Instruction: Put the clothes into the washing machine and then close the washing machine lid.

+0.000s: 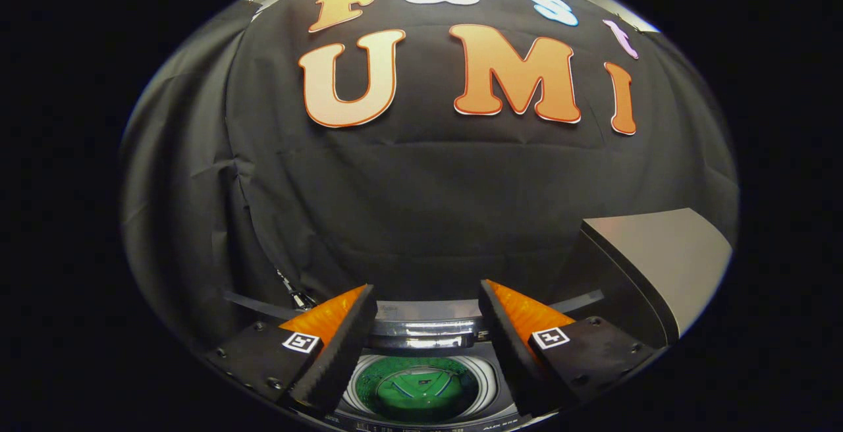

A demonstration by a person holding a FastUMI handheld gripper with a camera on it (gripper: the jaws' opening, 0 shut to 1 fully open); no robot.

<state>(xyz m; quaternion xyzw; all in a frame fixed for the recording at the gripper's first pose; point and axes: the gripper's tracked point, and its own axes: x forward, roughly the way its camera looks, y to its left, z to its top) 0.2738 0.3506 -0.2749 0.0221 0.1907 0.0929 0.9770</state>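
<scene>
Below the spread, empty tongs, green clothes inside the open washing machine drum.

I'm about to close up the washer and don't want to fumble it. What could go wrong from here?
1. The claw is open and holds nothing, high above the drum opening; the lid is not yet shut, so that step remains.
2. The green garment lies in the drum; any fold near the rim could get pinched under the lid.
3. The grey panel stands close beside one finger and might be bumped on a sideways swing.
</scene>
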